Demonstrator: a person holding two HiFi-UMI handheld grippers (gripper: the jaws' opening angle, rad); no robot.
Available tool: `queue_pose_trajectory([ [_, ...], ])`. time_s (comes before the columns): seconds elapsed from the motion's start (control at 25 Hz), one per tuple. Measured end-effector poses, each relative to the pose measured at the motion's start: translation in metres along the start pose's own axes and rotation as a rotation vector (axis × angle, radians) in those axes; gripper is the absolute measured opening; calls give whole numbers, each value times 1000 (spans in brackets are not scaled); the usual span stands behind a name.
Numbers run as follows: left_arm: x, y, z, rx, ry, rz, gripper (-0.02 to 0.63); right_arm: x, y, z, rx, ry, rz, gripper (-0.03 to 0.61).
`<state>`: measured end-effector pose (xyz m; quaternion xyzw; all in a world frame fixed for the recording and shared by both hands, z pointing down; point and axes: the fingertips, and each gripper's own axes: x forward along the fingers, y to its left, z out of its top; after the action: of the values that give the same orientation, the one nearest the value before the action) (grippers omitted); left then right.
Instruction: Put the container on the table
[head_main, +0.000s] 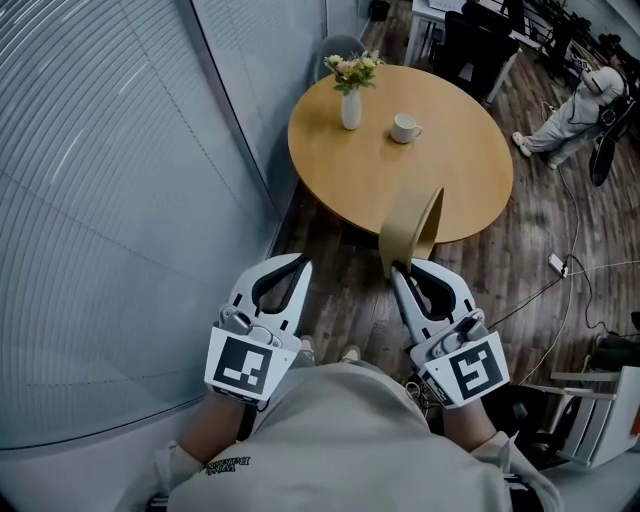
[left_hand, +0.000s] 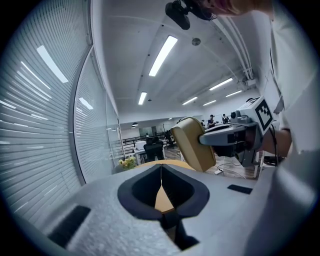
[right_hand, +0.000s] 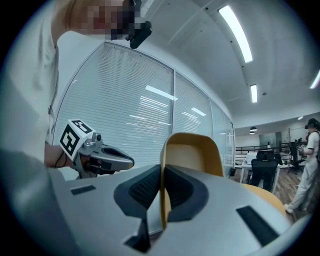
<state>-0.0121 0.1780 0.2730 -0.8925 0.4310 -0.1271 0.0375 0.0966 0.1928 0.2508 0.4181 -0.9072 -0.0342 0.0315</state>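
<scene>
One container (head_main: 412, 232), rim clamped in right gripper (head_main: 399, 270) fingers, left gripper (head_main: 300, 265) fingers together, awaits carrying to desk (head_main: 450, 180) at twelve o'clock.

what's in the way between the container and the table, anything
Nothing visible. The right gripper holds the container by its wall near the table's near edge, and that part of the top is bare. The vase and cup stand farther back.
</scene>
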Motion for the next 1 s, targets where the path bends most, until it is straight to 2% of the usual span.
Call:
queue_pose_trajectory([
  [0.64,13,-45,4,9,18,33,21,-39,-23,-14,12,-7,42,37],
  [1.0,15,-44,-4,1,37,46,21,-36,-26,-22,47,-3,53,37],
])
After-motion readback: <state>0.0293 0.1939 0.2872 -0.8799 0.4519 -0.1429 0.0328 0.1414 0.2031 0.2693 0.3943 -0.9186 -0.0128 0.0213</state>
